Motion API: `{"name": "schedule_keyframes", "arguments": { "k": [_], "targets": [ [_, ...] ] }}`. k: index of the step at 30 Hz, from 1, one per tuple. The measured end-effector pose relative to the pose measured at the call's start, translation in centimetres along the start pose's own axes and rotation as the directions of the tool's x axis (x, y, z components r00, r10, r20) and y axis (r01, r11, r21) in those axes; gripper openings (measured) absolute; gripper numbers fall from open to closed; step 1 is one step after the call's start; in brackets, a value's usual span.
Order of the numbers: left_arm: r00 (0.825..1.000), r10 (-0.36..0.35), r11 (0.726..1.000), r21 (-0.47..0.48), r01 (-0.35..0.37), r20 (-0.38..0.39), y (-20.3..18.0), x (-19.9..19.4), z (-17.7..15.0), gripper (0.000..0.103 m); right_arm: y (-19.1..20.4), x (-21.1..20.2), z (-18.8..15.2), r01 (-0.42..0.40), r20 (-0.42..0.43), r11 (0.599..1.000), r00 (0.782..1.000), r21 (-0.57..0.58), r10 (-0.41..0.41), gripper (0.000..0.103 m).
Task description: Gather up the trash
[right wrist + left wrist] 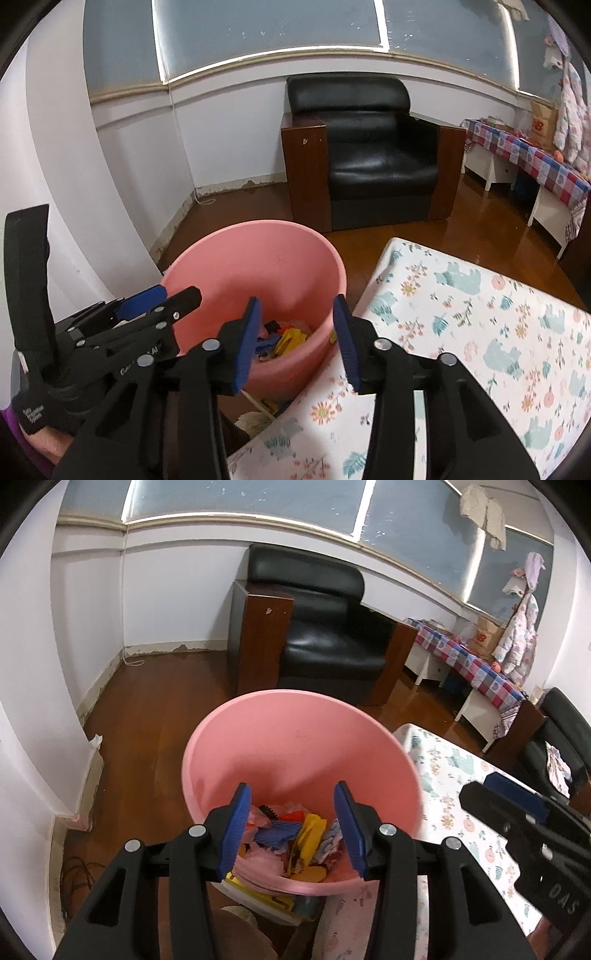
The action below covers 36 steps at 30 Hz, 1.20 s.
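A pink bucket (295, 746) stands on the floor beside the table, with several colourful paper scraps (291, 834) at its bottom. My left gripper (291, 823) is open and empty, held over the bucket's near rim. My right gripper (297, 339) is open and empty, above the bucket's right rim and the table's corner. The bucket (258, 266) and scraps (284, 338) also show in the right wrist view. The right gripper appears at the right edge of the left wrist view (517, 805), and the left gripper at the left of the right wrist view (147, 299).
A table with a floral cloth (480, 332) is on the right. A black armchair (369, 147) stands against the far wall. A side table with a checked cloth (465, 657) is at far right. Books or boxes (266, 897) lie under the bucket.
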<state>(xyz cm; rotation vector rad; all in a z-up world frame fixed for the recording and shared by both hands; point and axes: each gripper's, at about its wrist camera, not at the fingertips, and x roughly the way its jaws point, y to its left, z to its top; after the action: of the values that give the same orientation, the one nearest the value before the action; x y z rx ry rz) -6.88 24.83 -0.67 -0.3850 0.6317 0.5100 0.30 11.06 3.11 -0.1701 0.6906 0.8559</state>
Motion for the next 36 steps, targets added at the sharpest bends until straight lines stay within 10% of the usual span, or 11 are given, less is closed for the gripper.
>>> {"name": "schedule_keyframes", "arguments": {
  "k": [36],
  "targets": [
    [0.994, -0.085, 0.986, 0.146, 0.075, 0.065, -8.1, -9.9, -3.6, 0.049, -2.8, -10.1, -5.9, 0.088, 0.12, 0.992, 0.988, 0.091, -0.099, 0.057]
  ]
}}
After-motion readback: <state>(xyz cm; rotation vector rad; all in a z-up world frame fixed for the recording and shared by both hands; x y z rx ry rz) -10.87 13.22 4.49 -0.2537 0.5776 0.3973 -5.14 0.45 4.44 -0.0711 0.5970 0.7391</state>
